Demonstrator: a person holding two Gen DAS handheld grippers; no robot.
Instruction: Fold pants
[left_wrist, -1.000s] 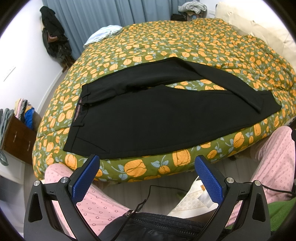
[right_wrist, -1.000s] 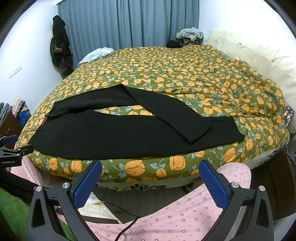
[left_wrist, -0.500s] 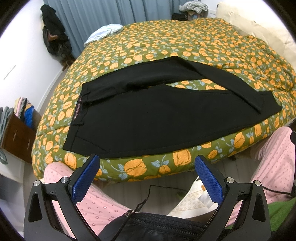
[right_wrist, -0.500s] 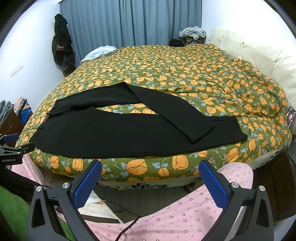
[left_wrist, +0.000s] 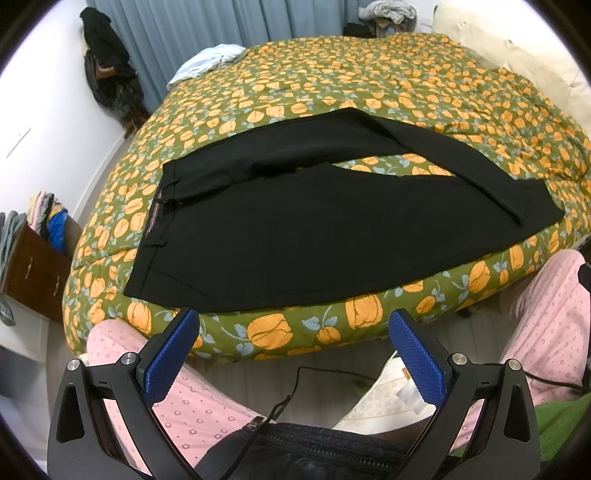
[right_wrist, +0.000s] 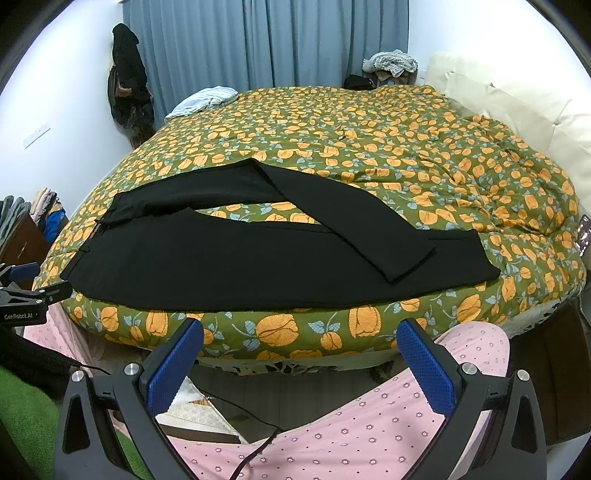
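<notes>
— Since the pants (left_wrist: 332, 236) are what matters, where do we have them?

— We have them spread flat along the near edge of the bed (left_wrist: 369, 85), black against the green quilt with orange flowers. In the left wrist view the waistband lies at the left end, and the legs run off to the right. The near leg lies straight along the bed's edge; the far leg bends back and crosses over it, so its hem rests on top near the right end. A wedge of quilt shows between the two legs.

— And our fingers?

— We hold the left gripper (left_wrist: 293, 332) below the bed's edge, its blue fingers (left_wrist: 170, 358) spread wide with nothing between them, apart from the cloth. Our right gripper (right_wrist: 299, 343) sits the same way, fingers (right_wrist: 424, 365) wide and holding nothing, short of the pants (right_wrist: 258, 266).

— What lies around us?

— Our knees in pink dotted pyjamas (right_wrist: 369, 424) sit beneath both grippers. Beyond the bed we see blue curtains (right_wrist: 266, 40), a cream headboard (right_wrist: 517, 110) on the right, a light garment (left_wrist: 210, 61) at the bed's far corner, and a dark coat (right_wrist: 127, 81) hanging on the left wall.
</notes>
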